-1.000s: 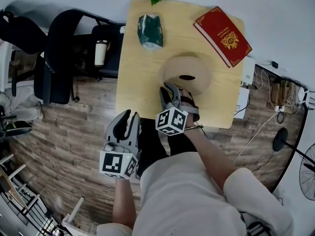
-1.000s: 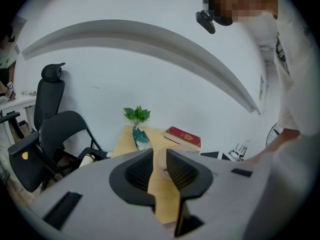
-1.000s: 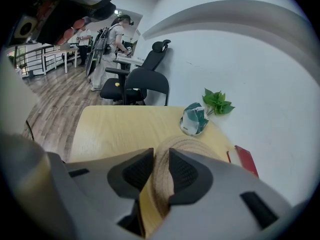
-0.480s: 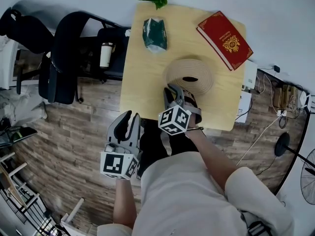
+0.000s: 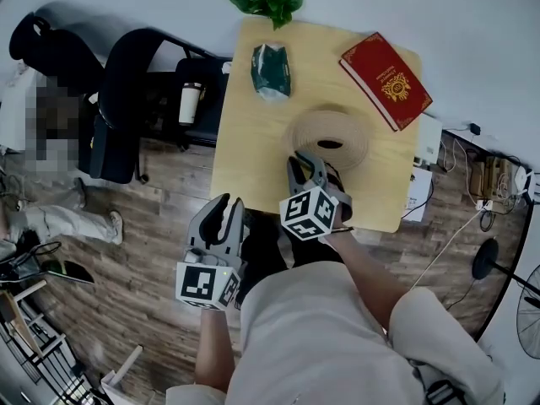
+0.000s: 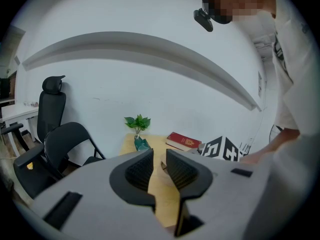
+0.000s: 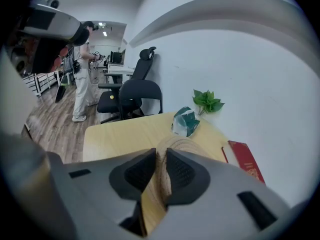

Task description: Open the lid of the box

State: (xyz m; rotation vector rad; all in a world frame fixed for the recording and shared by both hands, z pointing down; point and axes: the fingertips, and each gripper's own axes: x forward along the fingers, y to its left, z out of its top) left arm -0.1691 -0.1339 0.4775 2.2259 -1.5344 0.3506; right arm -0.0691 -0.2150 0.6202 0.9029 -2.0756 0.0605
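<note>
A round woven box with a dark hole in its lid sits on the light wooden table. My right gripper is at the box's near edge. In the right gripper view its jaws have just been closing, and the woven lid's rim stands between the pads, pressed from both sides. My left gripper hangs off the table's near-left edge over the floor. In the left gripper view its jaws stand a narrow gap apart with nothing between them.
A red book lies at the table's far right, a green packet at the far middle, and a small plant at the back edge. Black chairs and a cup stand left of the table. A person stands farther off.
My right gripper has risen slightly toward the camera while staying on the lid's near rim. The left gripper has also lifted a little. The view has shifted over the table.
</note>
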